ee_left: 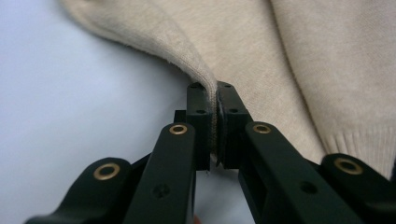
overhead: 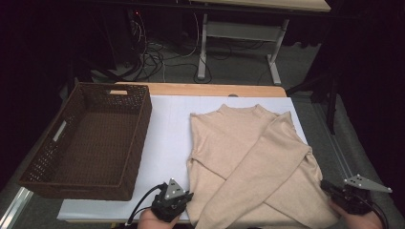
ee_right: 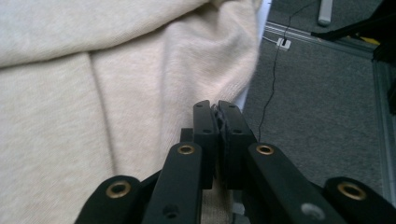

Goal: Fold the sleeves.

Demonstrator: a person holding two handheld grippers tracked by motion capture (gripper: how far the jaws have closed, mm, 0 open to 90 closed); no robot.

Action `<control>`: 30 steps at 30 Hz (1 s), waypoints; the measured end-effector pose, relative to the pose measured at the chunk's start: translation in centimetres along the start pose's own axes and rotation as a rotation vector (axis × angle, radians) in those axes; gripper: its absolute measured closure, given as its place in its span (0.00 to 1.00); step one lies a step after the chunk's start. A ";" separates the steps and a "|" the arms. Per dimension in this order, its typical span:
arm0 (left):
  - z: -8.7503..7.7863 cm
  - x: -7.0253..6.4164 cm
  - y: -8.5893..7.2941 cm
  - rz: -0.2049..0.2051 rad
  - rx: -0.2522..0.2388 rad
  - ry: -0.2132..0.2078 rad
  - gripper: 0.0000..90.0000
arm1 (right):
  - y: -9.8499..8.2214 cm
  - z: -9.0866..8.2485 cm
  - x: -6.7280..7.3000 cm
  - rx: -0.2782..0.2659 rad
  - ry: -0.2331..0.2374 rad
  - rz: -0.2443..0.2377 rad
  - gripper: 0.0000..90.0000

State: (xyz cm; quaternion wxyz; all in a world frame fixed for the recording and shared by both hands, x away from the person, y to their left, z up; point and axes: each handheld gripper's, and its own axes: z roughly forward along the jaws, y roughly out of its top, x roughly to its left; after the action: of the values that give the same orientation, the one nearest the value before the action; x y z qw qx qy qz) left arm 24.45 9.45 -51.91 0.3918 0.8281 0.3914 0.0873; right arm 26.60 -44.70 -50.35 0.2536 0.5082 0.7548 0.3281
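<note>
A beige knit sweater [overhead: 248,157] lies flat on the white sheet [overhead: 169,124], neck toward the far side, with its sleeves folded across the body. My left gripper [overhead: 187,195] is at the sweater's near left corner. In the left gripper view its jaws [ee_left: 214,91] are shut on a pinched fold of the sweater's edge [ee_left: 187,51]. My right gripper [overhead: 326,186] is at the near right corner. In the right gripper view it [ee_right: 217,108] is shut, with the sweater's cloth [ee_right: 140,93] running in under and between the pads.
An empty brown woven basket [overhead: 47,157] stands on the table's left side. The table's right edge [overhead: 298,119] drops to grey floor [ee_right: 317,116] close beside my right gripper. Cables and another table's legs [overhead: 203,47] are behind.
</note>
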 end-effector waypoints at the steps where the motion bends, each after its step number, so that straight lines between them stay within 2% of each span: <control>1: -0.4 0.2 0.0 -0.002 -0.005 0.002 0.92 | 0.0 -0.3 0.2 -0.006 0.000 -0.002 0.98; 4: -1.2 0.6 -0.1 0.004 -0.016 0.017 0.92 | -0.3 -1.5 0.7 -0.028 0.010 0.006 0.97; 9: -2.3 1.6 -0.7 -0.019 -0.025 0.031 0.92 | -1.6 -3.3 1.8 -0.045 0.023 0.011 0.98; 12: -2.6 2.1 -1.2 -0.034 -0.027 0.015 0.92 | -2.1 -3.7 2.1 -0.051 0.039 0.012 0.97; 15: -2.1 2.2 -1.2 -0.027 -0.042 -0.014 0.90 | -1.5 -3.4 2.1 -0.080 0.056 0.020 0.87; 17: -1.9 2.3 -0.9 -0.028 -0.057 -0.032 0.81 | -0.7 -2.8 1.8 -0.102 0.060 0.032 0.82; 21: -1.6 2.8 0.0 -0.021 -0.100 -0.016 0.64 | 1.4 -1.1 1.1 -0.125 0.054 0.039 0.79; 23: -1.5 3.1 0.3 -0.028 -0.118 -0.013 0.61 | 2.0 -0.6 0.9 -0.129 0.056 0.040 0.79; 27: -0.8 3.8 1.0 -0.019 -0.146 0.061 0.41 | 4.6 1.6 0.1 -0.137 0.055 0.040 0.77; 30: -0.3 4.3 1.2 -0.034 -0.157 0.076 0.32 | 6.5 3.0 -0.4 -0.138 0.051 0.030 0.77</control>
State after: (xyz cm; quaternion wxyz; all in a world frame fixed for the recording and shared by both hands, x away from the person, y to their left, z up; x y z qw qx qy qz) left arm 27.96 12.26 -51.53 0.4416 0.7842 0.4119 0.1425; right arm 32.78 -42.63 -47.41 0.2638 0.4922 0.7289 0.3959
